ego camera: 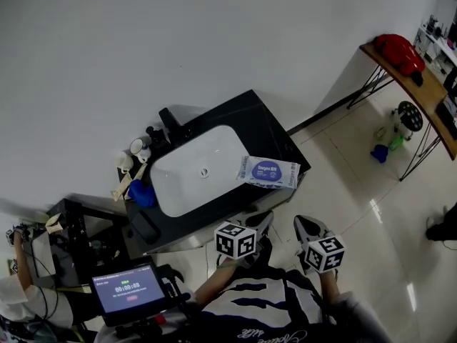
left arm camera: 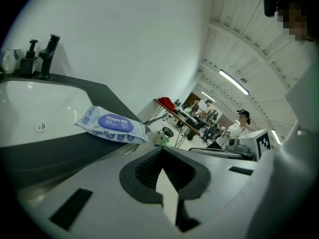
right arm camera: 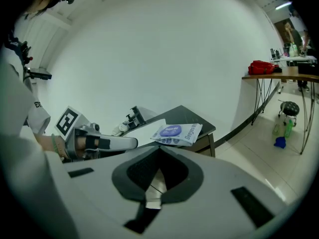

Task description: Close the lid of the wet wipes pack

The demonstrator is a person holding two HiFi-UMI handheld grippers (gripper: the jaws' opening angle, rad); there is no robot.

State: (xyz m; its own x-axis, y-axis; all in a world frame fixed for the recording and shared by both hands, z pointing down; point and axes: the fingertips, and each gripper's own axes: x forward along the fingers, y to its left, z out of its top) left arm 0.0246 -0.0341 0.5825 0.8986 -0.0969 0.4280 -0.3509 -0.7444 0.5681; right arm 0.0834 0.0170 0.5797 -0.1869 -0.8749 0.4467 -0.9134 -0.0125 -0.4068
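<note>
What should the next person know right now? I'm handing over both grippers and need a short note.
Left gripper: shut, empty, short of the counter.
Right gripper: shut, empty, beside the left one.
Wipes pack: flat on the black counter, right of the white basin; neither gripper touches it.
Done: the lid looks flat, but I cannot tell whether it is pressed shut.
Left: reach in, check the lid, and press it down if needed.

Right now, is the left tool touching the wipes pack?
Apart. Head view: the left tool sits below the wipes pack, with the dark counter edge showing between them.
</note>
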